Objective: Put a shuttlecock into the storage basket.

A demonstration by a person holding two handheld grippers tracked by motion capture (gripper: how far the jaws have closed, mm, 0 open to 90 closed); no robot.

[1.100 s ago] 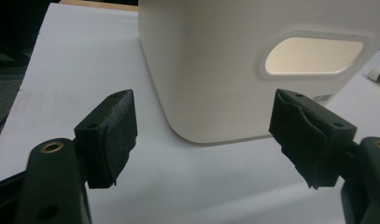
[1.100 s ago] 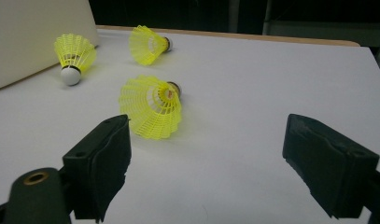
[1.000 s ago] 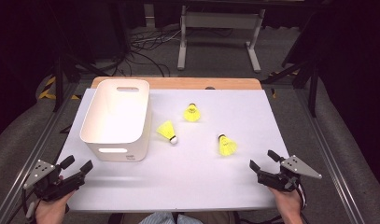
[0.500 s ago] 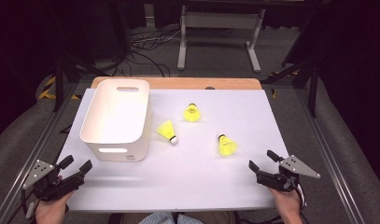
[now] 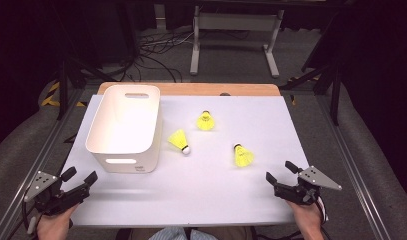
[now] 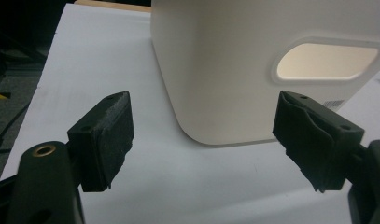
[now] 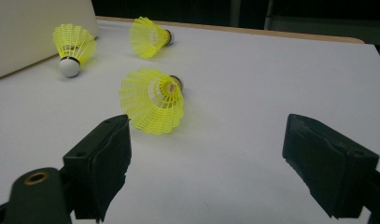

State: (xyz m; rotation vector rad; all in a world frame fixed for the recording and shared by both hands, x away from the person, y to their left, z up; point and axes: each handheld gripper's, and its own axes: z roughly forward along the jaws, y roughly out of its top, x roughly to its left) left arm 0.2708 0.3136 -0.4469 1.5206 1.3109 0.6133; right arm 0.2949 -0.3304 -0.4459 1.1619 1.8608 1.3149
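Three yellow shuttlecocks lie on the white tabletop (image 5: 211, 195): one (image 5: 179, 141) beside the bin, one (image 5: 206, 121) farther back, one (image 5: 242, 156) to the right. A white plastic bin (image 5: 123, 125) with handle slots stands at the left. My left gripper (image 5: 81, 176) is open at the near left corner, just short of the bin's front wall (image 6: 253, 70). My right gripper (image 5: 279, 171) is open at the near right. The closest shuttlecock (image 7: 152, 100) lies ahead of its jaws and a little left, with the other two (image 7: 73, 44) (image 7: 148, 30) beyond. Neither gripper (image 6: 204, 100) (image 7: 208, 123) holds anything.
A wooden board edge (image 5: 191, 89) shows behind the white sheet. Beyond the table are a metal stand (image 5: 236, 30), cables on the floor (image 5: 156, 50) and dark drapes at both sides. The bin's corner (image 7: 33, 32) shows at the far left of the right gripper view.
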